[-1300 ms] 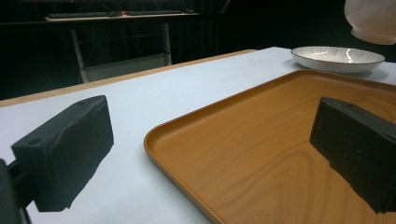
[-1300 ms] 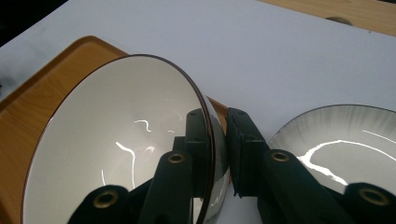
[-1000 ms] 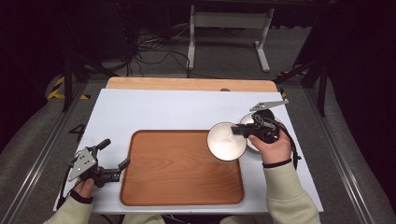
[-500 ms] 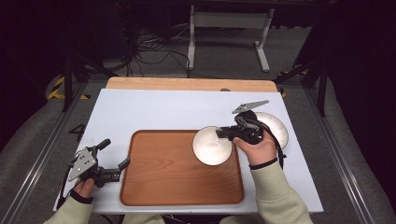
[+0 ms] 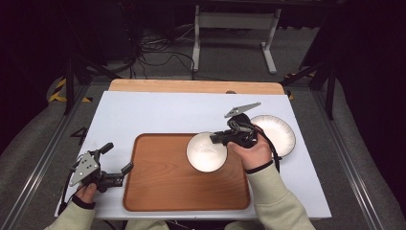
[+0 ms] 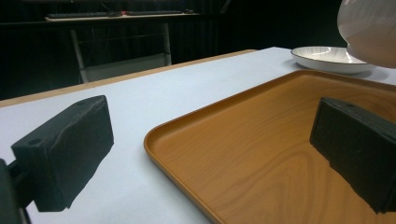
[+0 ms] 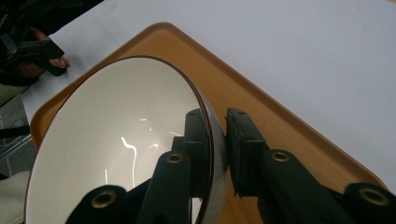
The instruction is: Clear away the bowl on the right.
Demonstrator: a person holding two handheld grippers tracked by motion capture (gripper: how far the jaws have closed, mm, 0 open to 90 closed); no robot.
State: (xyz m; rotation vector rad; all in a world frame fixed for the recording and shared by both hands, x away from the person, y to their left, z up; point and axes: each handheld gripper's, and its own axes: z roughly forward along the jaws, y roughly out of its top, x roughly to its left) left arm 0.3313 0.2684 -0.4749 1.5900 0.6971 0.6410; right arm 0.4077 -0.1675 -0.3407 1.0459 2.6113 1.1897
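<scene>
One bowl [image 5: 207, 152], clamped in right hand-held gripper [image 5: 219, 139], now farther over tray [image 5: 167, 191]; left hand-held gripper [image 5: 118, 163] unmoved, agape.

— Item check: do you find any lettering, label, brand or number to log?

— None legible. You can enter the white bowl [image 5: 206, 151], the plate [image 5: 273, 134], the wooden tray [image 5: 182, 191] and the white table [image 5: 143, 115] as unmarked. Your grippers' jaws show plain black, no print.
</scene>
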